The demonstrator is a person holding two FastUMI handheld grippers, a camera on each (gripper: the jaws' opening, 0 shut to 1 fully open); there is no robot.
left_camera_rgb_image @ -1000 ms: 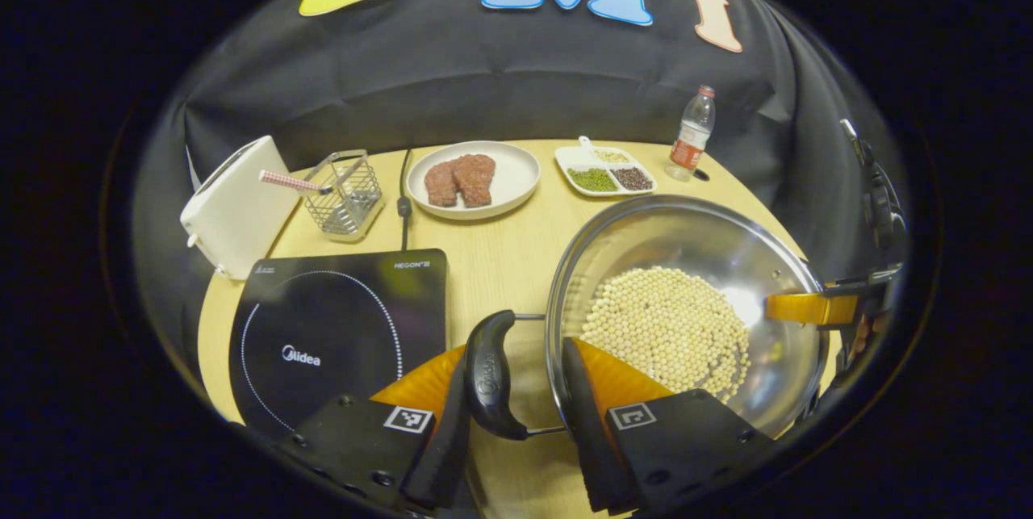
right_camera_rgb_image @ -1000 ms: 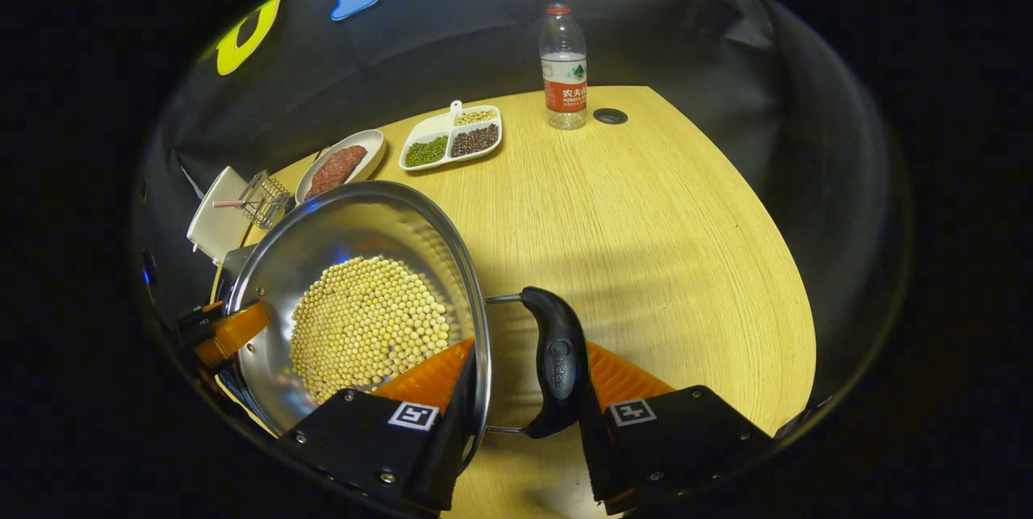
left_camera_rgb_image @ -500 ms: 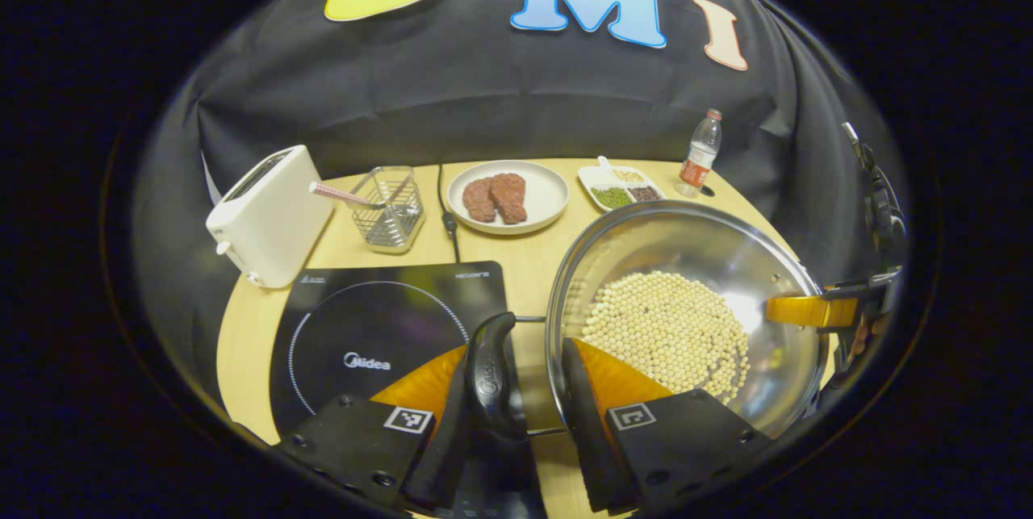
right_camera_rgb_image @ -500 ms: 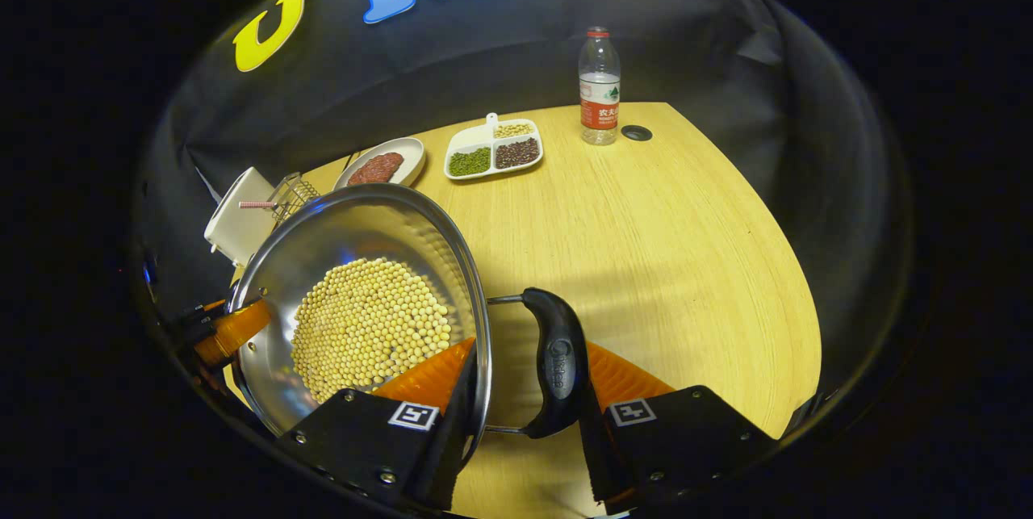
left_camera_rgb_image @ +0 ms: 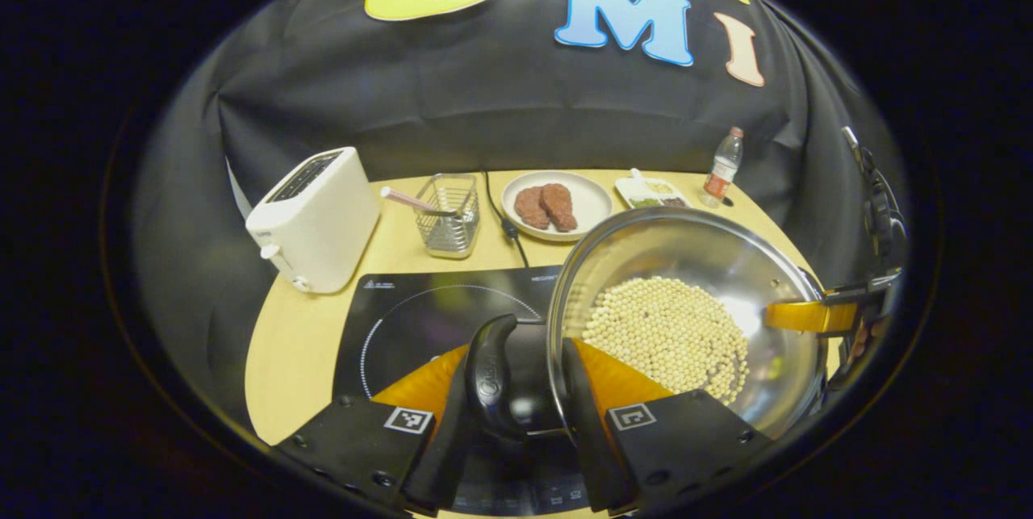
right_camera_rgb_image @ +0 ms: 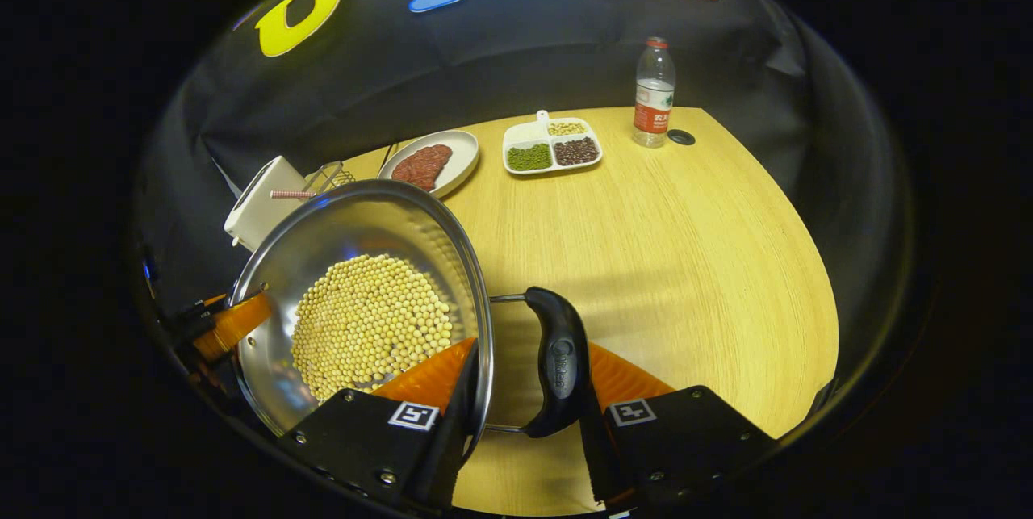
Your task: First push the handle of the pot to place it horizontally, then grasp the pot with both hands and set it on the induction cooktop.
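You hold the steel pot (left_camera_rgb_image: 686, 317), loaded with pale beans, by its two black side handles: your left gripper (left_camera_rgb_image: 516, 414) pinches one handle (left_camera_rgb_image: 491, 378), your right gripper (right_camera_rgb_image: 524, 414) pinches the other handle (right_camera_rgb_image: 559, 370). In the left gripper view the pot hangs partly over the black induction cooktop (left_camera_rgb_image: 420, 317), beside one white toaster (left_camera_rgb_image: 315, 216), one wire basket (left_camera_rgb_image: 448, 212) and one plate (left_camera_rgb_image: 593, 200) carrying two meat pieces. The right gripper view adds bare table (right_camera_rgb_image: 686, 244), one bottle (right_camera_rgb_image: 654, 91) and one three-compartment dish (right_camera_rgb_image: 553, 152). Any lettering is too small to read.

Each hand-held gripper (left_camera_rgb_image: 510, 422) (right_camera_rgb_image: 523, 422) has black screwed blocks with square black-and-white markers.
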